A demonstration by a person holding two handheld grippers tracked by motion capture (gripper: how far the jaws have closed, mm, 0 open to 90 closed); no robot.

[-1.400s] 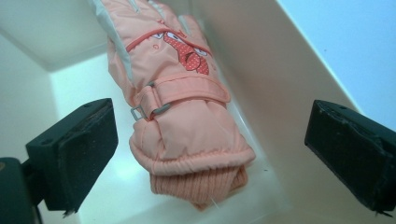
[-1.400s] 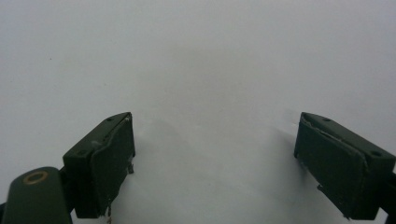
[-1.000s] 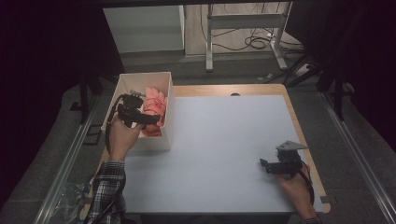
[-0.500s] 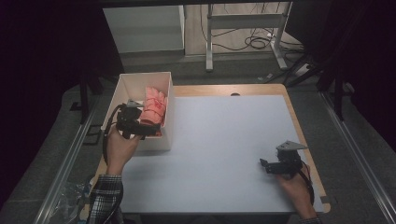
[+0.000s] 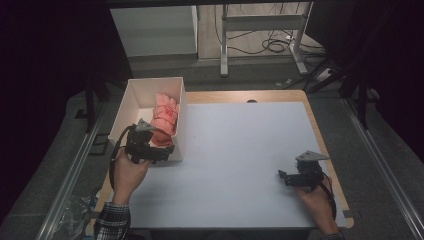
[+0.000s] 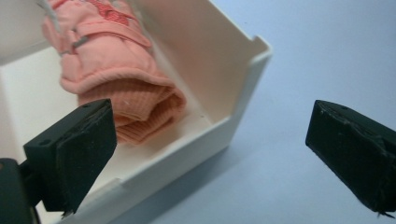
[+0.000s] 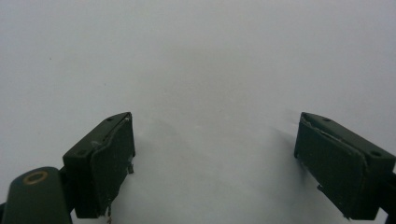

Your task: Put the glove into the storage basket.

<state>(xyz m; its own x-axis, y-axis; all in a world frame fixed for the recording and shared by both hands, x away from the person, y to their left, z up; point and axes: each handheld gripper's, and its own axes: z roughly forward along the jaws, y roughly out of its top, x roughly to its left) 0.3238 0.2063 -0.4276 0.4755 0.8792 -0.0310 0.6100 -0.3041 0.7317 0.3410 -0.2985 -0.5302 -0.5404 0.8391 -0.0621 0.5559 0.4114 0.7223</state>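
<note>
A rolled pink garment (image 5: 164, 117) (image 6: 107, 84) lies inside a white open box (image 5: 131, 101) (image 6: 219, 60) at the table's left edge. My left gripper (image 5: 167, 150) (image 6: 210, 154) hovers open over the box's near right corner, jaws wide apart with nothing between them; one jaw is over the box floor, the other over the tabletop. My right gripper (image 5: 284, 176) (image 7: 215, 163) rests open near the table's front right, held by a hand, with bare white tabletop between its jaws.
The white table surface (image 5: 250, 150) has a wooden rim (image 5: 320, 130) along its right and far sides. Beyond the far edge stand a metal desk frame (image 5: 260, 30) and cables (image 5: 277, 45) on the floor. A metal rail (image 5: 75, 175) runs left of the table.
My left gripper has drawn back toward the person, from over the pink garment inside the box to the box's near right corner. The garment stays in the box. The right gripper has not moved.
</note>
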